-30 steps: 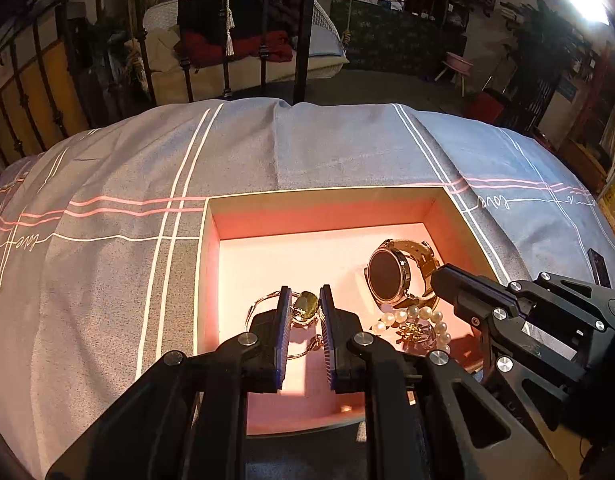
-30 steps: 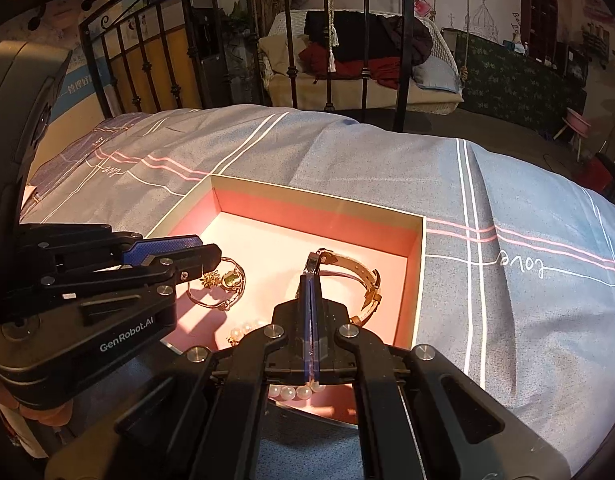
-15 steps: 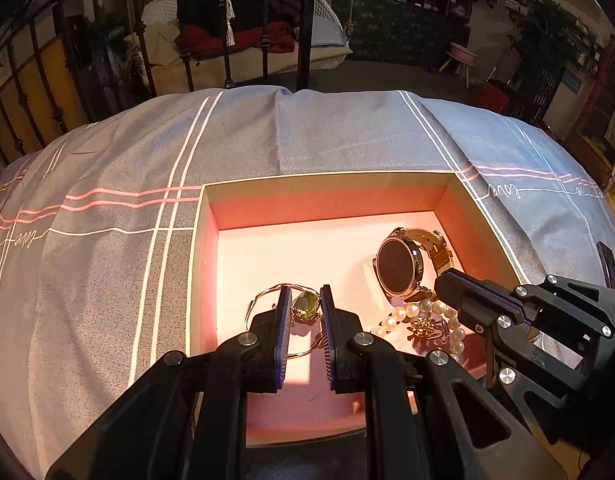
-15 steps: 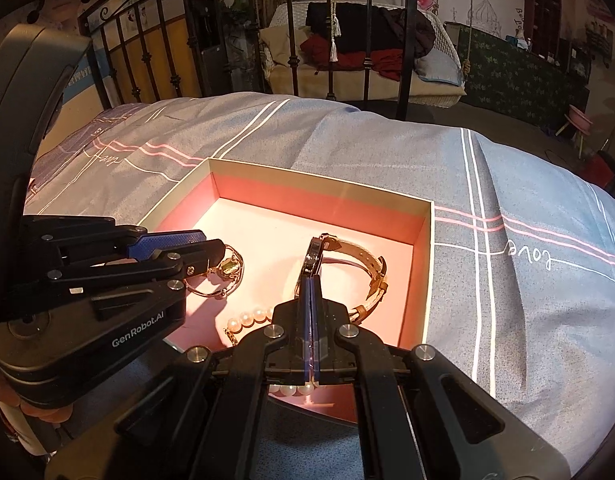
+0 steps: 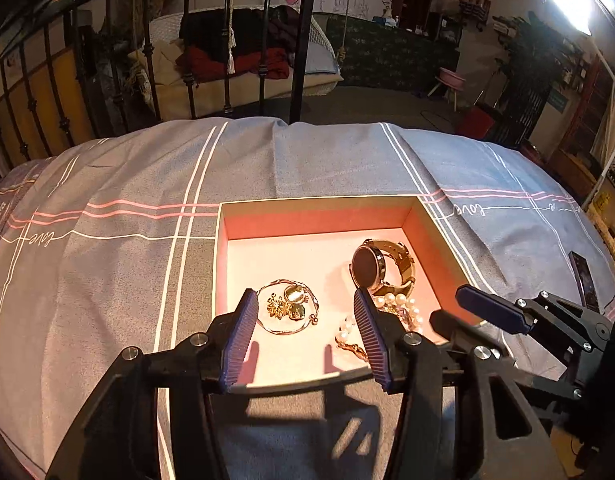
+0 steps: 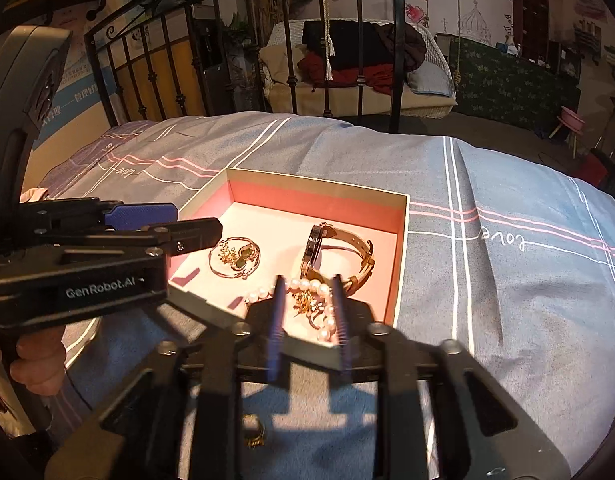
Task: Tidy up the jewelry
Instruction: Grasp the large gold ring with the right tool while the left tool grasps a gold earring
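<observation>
Left claw [image 5: 305,334] gapes empty above bangle [image 5: 287,307] in pink box [image 5: 319,202].

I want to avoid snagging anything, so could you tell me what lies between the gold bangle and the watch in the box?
Only bare pink box floor separates the gold bangle from the watch; the left wrist view shows it best.

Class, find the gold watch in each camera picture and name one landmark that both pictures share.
Left wrist view: the watch lies right of centre, in the box's far right corner.
Right wrist view: the watch is at centre, by the right wall.
Shared landmark: the pink box.
</observation>
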The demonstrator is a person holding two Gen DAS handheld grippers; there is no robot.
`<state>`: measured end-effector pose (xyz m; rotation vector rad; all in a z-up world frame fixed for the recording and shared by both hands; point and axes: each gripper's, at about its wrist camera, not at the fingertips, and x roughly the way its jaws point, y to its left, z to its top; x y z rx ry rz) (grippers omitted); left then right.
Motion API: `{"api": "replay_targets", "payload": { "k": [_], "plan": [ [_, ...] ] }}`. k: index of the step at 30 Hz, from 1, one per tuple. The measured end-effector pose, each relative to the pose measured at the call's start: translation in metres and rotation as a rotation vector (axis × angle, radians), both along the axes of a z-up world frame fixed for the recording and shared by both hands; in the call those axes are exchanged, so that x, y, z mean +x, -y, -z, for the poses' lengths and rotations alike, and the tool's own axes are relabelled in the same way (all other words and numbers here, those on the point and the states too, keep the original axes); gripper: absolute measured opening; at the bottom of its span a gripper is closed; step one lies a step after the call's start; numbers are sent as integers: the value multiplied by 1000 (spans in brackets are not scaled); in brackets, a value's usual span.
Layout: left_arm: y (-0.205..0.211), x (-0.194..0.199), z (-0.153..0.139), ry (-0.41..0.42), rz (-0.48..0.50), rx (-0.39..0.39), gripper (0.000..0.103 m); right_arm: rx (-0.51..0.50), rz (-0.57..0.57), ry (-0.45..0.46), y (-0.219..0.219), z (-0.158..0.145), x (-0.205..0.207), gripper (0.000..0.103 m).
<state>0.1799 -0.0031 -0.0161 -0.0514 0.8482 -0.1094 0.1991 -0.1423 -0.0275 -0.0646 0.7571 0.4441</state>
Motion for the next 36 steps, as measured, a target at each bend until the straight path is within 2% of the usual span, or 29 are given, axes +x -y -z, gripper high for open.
{"api": "replay_targets", "payload": {
  "k": [1, 3, 7, 10, 12, 18, 24, 28, 29, 36],
  "plan": [
    [0, -11, -3, 13, 11, -6, 50, 7, 7, 19, 4, 0, -12, 64],
    [3, -35, -2, 38, 49, -8, 51, 18, -3, 21, 9, 5, -32, 64],
    [9, -69, 21, 33, 66, 31, 52, 14, -5, -58, 16, 36, -61, 64],
    [11, -72, 45, -15, 58, 46, 52, 13, -9, -101, 14, 52, -72, 64],
    [10, -70, 54, -33, 35, 64, 52, -6, -19, -91, 9, 52, -74, 64],
    [6, -67, 60, -51, 20, 48, 52, -46, -46, -94, -6, 52, -68, 47],
    [8, -68, 65, -58, 26, 59, 52, -79, -50, -88, -11, 54, -66, 38],
    [10, -68, 66, -57, 28, 74, 51, -90, -49, -78, -11, 55, -68, 25],
    [10, -68, 66, -56, 28, 78, 50, -94, -49, -74, -11, 55, -69, 25],
    [15, -71, 65, -40, 42, 107, 30, -88, -47, -66, -10, 54, -72, 25]
  ]
}}
